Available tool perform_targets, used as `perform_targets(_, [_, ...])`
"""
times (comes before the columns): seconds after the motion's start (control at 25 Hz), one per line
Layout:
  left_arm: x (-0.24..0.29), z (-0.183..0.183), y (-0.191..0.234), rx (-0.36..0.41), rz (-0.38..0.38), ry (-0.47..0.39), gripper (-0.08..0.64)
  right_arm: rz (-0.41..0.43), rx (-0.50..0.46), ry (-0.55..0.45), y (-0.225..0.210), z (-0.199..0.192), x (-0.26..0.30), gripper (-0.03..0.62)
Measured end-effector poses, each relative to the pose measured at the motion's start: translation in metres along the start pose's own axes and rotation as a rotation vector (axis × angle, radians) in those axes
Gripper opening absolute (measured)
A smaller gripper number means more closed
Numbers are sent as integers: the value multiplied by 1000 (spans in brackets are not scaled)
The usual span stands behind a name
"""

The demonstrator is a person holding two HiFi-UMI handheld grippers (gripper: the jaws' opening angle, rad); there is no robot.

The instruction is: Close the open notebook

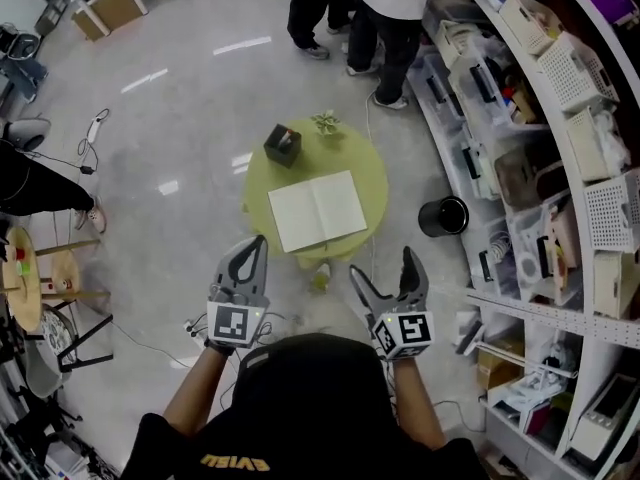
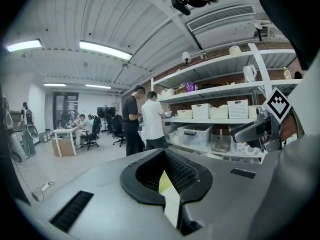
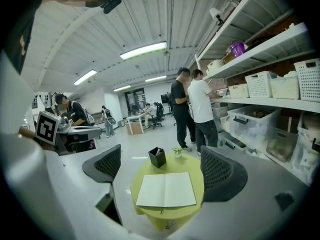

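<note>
notebook (image 1: 317,209) lies open and flat mid surface (image 1: 372,171), reaching its near edge; a black holder (image 1: 282,144) and a small plant (image 1: 326,122) sit at the far edge. both claws hang short of the surface. left claw (image 1: 260,244) pinched together, empty. right claw (image 1: 382,265) spread wide, empty. pages look light, floppy and easy to crease. likely best to get under one cover's outer edge and fold it over the spine.

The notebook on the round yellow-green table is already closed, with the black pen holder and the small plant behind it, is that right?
No, the notebook is open, its blank pages lying flat, as the right gripper view shows. The rest stands: it lies on the round yellow-green table, with the black pen holder and the small plant behind it.
</note>
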State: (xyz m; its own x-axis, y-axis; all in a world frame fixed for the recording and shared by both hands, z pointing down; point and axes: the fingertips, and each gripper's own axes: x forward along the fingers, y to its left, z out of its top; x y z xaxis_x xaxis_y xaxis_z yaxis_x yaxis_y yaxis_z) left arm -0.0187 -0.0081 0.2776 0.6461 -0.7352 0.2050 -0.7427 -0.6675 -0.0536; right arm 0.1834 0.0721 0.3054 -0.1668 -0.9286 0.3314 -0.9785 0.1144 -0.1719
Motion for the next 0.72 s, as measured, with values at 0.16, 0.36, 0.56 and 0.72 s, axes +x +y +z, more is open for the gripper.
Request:
perform_targets(0.16, [37, -24, 21, -23, 57, 89, 6, 48, 23, 82, -23, -18, 42, 482])
perform_targets(0.36, [62, -42, 40, -75, 76, 134, 6, 111, -5, 185, -34, -38, 85, 469])
perform_targets(0.56, [76, -77, 64, -135, 61, 148, 6, 116, -60, 307, -34, -73, 126, 460])
perform_targets(0.72, [100, -132, 72, -174, 26, 181, 6, 93, -117, 337, -36, -93, 144, 436])
